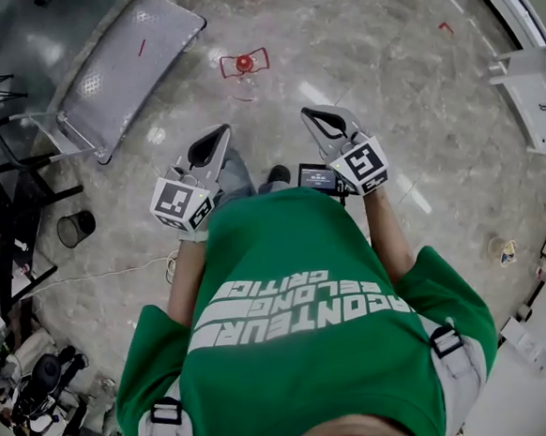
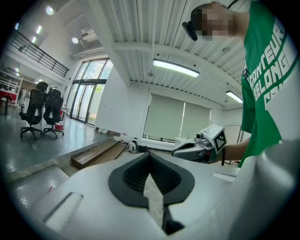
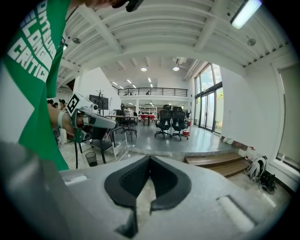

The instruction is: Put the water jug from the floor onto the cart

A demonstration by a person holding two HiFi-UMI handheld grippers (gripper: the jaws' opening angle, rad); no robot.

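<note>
A clear water jug [image 1: 244, 65] with a red cap and handle stands on the marble floor ahead, seen from above. To its left lies the grey flat platform cart [image 1: 129, 68], whose deck edge also shows in the left gripper view [image 2: 33, 187]. My left gripper [image 1: 213, 144] and right gripper [image 1: 320, 116] are held side by side in front of the green shirt, well short of the jug. Both have their jaws shut with nothing between them, as their own views show: left gripper [image 2: 150, 157], right gripper [image 3: 150, 159]. Each sees the other: right gripper [image 2: 199, 147], left gripper [image 3: 91, 119].
A black waste bin [image 1: 74, 228] and a dark metal frame [image 1: 1, 224] stand at the left, with a cable on the floor. White furniture [image 1: 536, 98] lines the right side. A wooden step [image 2: 96, 153], a backpack [image 2: 132, 145] and office chairs [image 3: 171, 123] lie farther off.
</note>
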